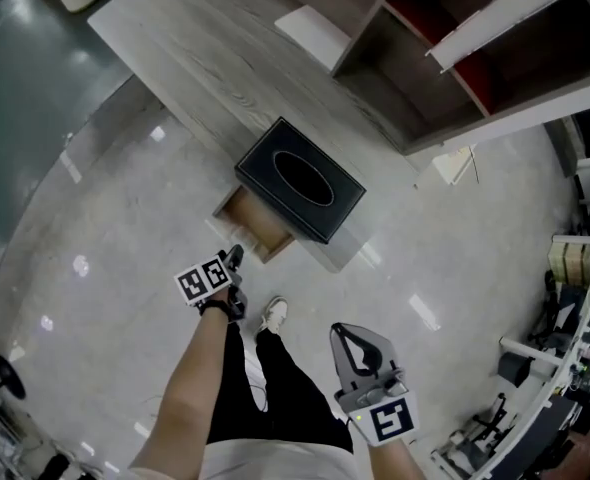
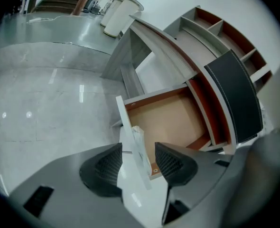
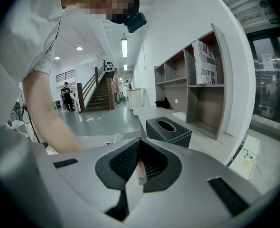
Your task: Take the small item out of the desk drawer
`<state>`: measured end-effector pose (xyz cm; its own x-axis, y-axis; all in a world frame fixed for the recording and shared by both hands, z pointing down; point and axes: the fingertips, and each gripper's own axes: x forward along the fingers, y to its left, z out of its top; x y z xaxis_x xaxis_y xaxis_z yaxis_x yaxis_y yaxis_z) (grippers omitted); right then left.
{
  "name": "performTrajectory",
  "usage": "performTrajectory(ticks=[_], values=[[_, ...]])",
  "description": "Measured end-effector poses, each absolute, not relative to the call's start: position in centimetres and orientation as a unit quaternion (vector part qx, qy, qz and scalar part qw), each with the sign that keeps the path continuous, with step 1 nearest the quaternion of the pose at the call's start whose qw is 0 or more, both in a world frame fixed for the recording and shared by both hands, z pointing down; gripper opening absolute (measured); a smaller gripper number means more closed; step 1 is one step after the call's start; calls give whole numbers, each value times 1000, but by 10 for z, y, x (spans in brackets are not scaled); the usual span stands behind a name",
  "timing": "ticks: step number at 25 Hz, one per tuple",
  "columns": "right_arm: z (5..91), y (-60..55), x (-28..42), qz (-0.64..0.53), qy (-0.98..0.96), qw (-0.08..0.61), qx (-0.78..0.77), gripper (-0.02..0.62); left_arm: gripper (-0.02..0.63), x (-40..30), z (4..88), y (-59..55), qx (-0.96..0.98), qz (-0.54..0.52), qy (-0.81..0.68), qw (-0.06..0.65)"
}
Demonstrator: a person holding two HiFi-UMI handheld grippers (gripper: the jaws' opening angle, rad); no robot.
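The desk drawer [image 1: 253, 224] stands pulled out under the grey wooden desk [image 1: 205, 58]. In the left gripper view its brown floor [image 2: 166, 120] is bare. My left gripper [image 1: 235, 256] is at the drawer's front. It is open [image 2: 139, 156], with the white front panel [image 2: 129, 144] and its clear handle between the pads, which do not press on it. My right gripper [image 1: 342, 330] is held low and away from the desk, near my hip. Its jaws [image 3: 139, 164] are shut on a small white item [image 3: 141, 174] that pokes out between the pads.
A black tissue box [image 1: 300, 180] sits on the desk right above the drawer. Open shelving [image 1: 455, 58] stands past the desk. My legs and a white shoe [image 1: 272, 314] are on the shiny floor below the drawer. Lab equipment [image 1: 565, 368] crowds the right edge.
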<state>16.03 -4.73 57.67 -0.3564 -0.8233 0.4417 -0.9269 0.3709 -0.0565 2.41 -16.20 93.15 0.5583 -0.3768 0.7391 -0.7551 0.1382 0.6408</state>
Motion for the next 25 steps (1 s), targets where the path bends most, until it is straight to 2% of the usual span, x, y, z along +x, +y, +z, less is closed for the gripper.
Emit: performTrajectory(ticks=[4,8,11,18,25], values=[[588,-43,167,162,-803,173,547,21,196,27,943,-166,629,179,-456,604],[590,-41,169,165,-802,172,548,21,85,27,944,-160,620,201,-466,598],[588,-45,171,163,-802,168,550,21,36,28,942,-160,619,208,-465,597],[576,-50,172,144,-808,159,549,21,18,21,922,-167,640,195,-459,584],[545,-49,167,118,-815,144,548,21,18,6,866,-172,685,194,-460,530]])
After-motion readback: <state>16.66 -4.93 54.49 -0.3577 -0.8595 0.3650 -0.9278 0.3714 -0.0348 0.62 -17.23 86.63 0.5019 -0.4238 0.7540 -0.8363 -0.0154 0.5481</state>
